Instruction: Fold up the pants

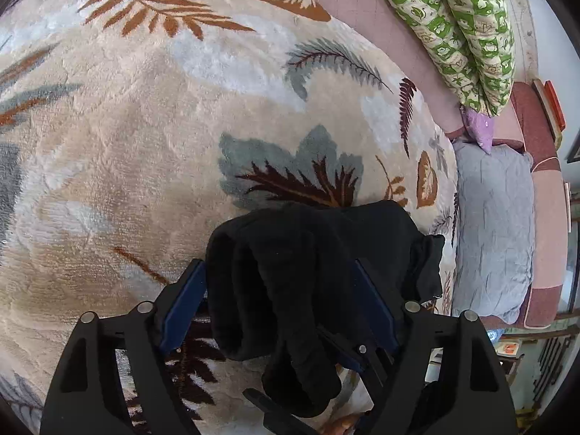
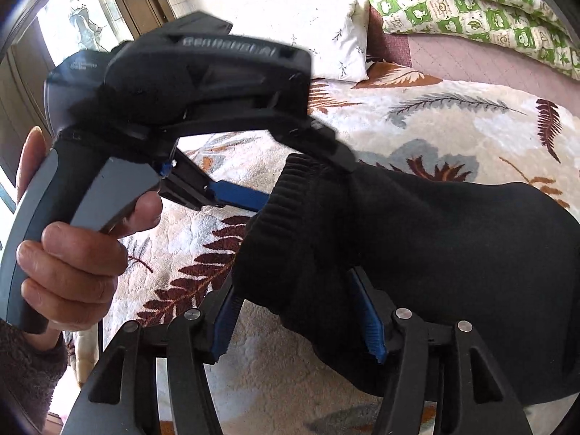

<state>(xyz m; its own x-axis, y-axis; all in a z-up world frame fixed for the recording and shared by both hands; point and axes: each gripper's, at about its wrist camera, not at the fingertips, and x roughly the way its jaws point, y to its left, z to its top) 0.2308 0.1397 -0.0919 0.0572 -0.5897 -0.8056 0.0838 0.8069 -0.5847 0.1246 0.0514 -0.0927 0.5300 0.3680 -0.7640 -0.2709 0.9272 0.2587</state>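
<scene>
- left wrist view: the left gripper [image 1: 279, 290] has its blue-padded fingers [image 1: 183, 304] spread apart, with a thick roll of the black pants [image 1: 311, 253] between them; the left pad stands just clear of the cloth, while the right pad is partly covered by it, so i cannot tell whether that one touches.
- a loose end of the pants hangs down below the fingers, toward the bottom of the view.
- right wrist view: the right gripper [image 2: 297, 311] also has its fingers [image 2: 366, 311] parted, and the ribbed waistband end of the pants sits between the two blue pads; the fabric bulges over both, and i cannot tell whether they press on it.
- in this view the left gripper reaches in from the upper left to the top of the waistband, one blue pad showing beside the cloth; a hand [image 2: 72, 253] with a dark fuzzy sleeve grips its grey handle.
- the pants lie bunched on a cream plush blanket [image 1: 127, 145] printed with brown, rust and grey-blue leaves, which covers a bed.
- beyond the blanket are a pink quilted sheet [image 1: 366, 11], a green and cream patterned quilt [image 1: 467, 36] and a white pillow [image 2: 290, 18].
- a grey pillow [image 1: 489, 232] lies at the blanket's right edge.
</scene>
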